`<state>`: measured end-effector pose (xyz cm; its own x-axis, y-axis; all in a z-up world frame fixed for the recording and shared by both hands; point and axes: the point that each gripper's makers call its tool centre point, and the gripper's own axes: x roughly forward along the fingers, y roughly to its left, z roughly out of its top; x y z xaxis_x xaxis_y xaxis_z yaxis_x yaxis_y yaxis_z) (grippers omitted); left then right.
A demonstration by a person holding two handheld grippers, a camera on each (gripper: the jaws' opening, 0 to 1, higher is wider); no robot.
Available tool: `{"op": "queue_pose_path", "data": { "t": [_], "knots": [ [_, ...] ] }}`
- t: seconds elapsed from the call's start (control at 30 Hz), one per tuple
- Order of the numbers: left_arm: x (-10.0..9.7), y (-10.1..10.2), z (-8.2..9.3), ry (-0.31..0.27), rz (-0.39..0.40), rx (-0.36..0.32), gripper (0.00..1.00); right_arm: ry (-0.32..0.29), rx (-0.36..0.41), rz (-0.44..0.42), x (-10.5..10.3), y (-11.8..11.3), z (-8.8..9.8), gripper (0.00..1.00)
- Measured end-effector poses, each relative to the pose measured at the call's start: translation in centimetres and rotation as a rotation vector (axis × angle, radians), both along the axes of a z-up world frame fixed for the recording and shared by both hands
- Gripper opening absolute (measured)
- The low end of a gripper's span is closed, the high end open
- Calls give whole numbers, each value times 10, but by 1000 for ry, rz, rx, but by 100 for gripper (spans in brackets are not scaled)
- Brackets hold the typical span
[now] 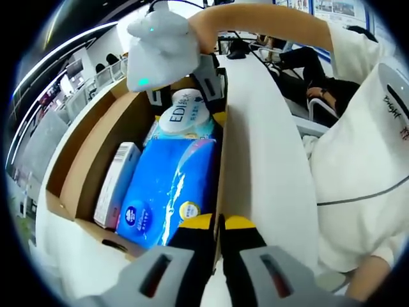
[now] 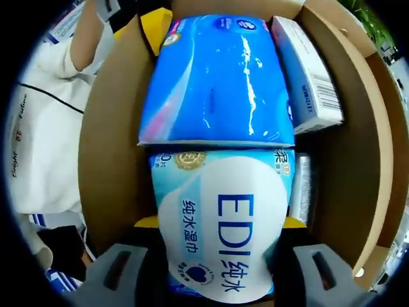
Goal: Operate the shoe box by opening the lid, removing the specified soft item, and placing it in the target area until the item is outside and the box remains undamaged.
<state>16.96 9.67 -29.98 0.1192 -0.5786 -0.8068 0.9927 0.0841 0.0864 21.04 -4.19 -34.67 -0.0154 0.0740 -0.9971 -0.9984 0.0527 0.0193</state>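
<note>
Right gripper view | right tool (image 2: pixel 220 252) clamps one wipes pack (image 2: pixel 223 224) | one blue pack (image 2: pixel 217 77) | apparently two cartons (image 2: pixel 310 77) | left tool (image 1: pixel 217 224) closed, empty

table: white (image 1: pixel 268 147), long, runs away from camera
ceiling: light strips (image 1: pixel 77 48) in curved lines, upper left
far left: row of chairs (image 1: pixel 105 71) along a pale partition
far end of table: dark cables/gear (image 1: pixel 238 50), too small to identify
wall: posters (image 1: pixel 332 7) top right
seated person: dark clothes (image 1: pixel 319 83), right of table
floor: not visible
</note>
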Motion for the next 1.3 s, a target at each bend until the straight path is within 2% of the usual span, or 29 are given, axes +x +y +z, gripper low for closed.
{"op": "queue_pose_path", "data": {
  "t": [0.13,0.3,0.33,0.47,0.53,0.6,0.77,1.03,1.13,1.23,1.3],
  "knots": [
    [-2,0,0,-4,-33,2,2,30,-16,-6,-4,-3,5,63],
    [0,0,0,-4,-19,-3,2,4,-21,-1,5,-1,8,64],
    [-1,0,-1,-5,-22,0,2,35,-41,-14,2,-7,10,64],
    [-1,0,-1,2,-23,-1,2,21,-28,6,-3,-7,13,64],
    [0,0,0,10,-15,-1,2,9,-23,13,3,-5,19,64],
    [0,0,0,12,-18,0,2,28,-21,-8,-1,-3,27,63],
    [1,1,0,3,-14,1,2,-11,-54,21,6,-4,37,62],
    [1,0,0,5,-14,1,2,-17,-61,17,4,-6,40,60],
    [2,0,0,7,-4,0,2,-38,-65,31,6,-5,42,60],
    [1,-1,0,4,-12,0,1,-36,-68,15,9,-3,53,61],
    [1,-1,0,3,-16,0,1,-20,-34,-5,0,3,61,60]
  ]
}}
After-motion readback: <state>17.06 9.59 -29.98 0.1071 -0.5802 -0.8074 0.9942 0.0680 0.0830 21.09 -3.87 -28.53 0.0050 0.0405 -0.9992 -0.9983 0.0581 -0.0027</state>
